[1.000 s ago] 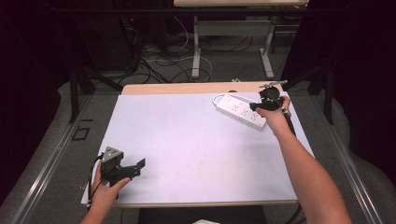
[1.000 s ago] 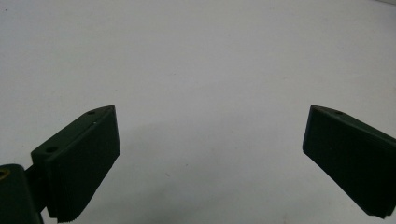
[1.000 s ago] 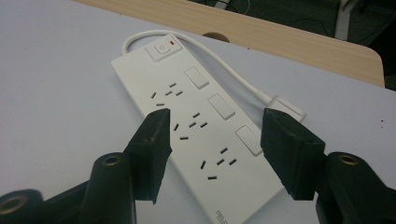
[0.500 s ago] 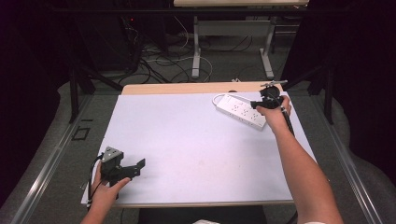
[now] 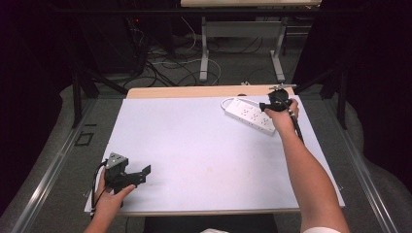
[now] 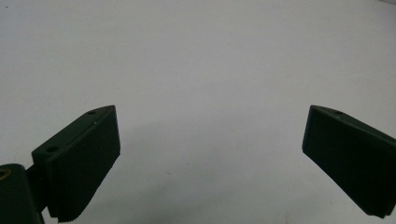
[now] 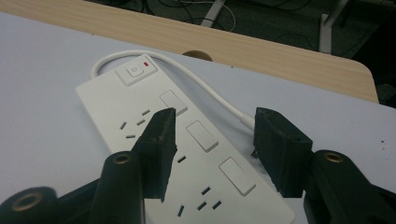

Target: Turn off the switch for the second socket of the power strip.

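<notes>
A white power strip (image 5: 250,116) lies at the far right of the white table top (image 5: 204,150), its white cable (image 7: 205,88) looping round behind it. My right gripper (image 5: 266,107) hovers just over the strip's right half. In the right gripper view the strip (image 7: 196,168) sits under my right gripper (image 7: 215,121), whose jaws stand apart with nothing between them. The switch with a red light (image 7: 135,71) is at the strip's far end. The cable's end meets the right jaw; what is there is hidden. My left gripper (image 5: 143,174) rests near the front left corner, and my left gripper (image 6: 210,135) is wide open over bare white surface.
A strip of bare wood (image 5: 194,92) runs along the table's far edge, with a round cable hole (image 7: 196,55) behind the power strip. Beyond the table are desk legs (image 5: 204,53) and loose cables (image 5: 165,58) on the floor. Dark curtains flank both sides.
</notes>
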Available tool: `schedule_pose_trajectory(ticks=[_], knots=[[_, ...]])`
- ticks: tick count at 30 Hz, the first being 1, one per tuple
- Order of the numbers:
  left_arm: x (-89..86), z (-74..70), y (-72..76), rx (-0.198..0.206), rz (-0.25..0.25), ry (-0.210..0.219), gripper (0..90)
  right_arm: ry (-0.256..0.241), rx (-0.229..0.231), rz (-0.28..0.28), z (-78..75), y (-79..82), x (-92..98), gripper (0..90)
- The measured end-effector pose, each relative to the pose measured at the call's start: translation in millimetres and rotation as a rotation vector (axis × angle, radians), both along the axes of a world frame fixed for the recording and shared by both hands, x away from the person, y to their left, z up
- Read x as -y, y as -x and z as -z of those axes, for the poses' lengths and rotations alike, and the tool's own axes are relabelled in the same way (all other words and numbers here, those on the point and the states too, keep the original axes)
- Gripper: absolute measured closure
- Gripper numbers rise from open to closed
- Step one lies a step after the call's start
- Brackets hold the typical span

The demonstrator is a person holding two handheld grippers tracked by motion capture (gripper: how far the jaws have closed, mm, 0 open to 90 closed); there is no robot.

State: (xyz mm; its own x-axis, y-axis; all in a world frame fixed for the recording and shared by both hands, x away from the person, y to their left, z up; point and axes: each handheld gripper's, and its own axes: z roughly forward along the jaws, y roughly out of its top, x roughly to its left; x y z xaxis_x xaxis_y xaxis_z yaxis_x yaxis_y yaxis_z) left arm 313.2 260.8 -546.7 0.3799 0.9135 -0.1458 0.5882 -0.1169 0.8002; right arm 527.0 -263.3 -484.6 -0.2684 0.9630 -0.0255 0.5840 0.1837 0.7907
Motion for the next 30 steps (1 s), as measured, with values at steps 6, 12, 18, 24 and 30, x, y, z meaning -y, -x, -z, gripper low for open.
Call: schedule_pose_trajectory(ticks=[6, 12, 18, 24, 30], knots=[[-0.1, 0.1, 0.1, 0.000, 0.000, -0.001, 4.1, -0.014, 0.022, 0.016, 3.6, -4.3, 1.5, 49.4], [-0.3, 0.5, 0.1, -0.005, -0.003, 0.005, 4.3, -0.032, 0.040, 0.020, 8.0, -8.8, 3.1, 50.7], [-0.5, 0.6, 0.2, -0.003, -0.003, 0.005, 4.3, -0.043, 0.042, 0.039, 15.3, -13.0, 0.9, 55.8], [-1.1, 0.5, 0.4, -0.005, -0.003, 0.004, 4.4, -0.056, 0.040, 0.042, 19.6, -15.8, -2.9, 64.5], [-1.2, 0.3, 0.7, -0.004, -0.004, 0.004, 4.5, -0.064, 0.030, 0.058, 25.1, -19.4, -3.4, 68.5]])
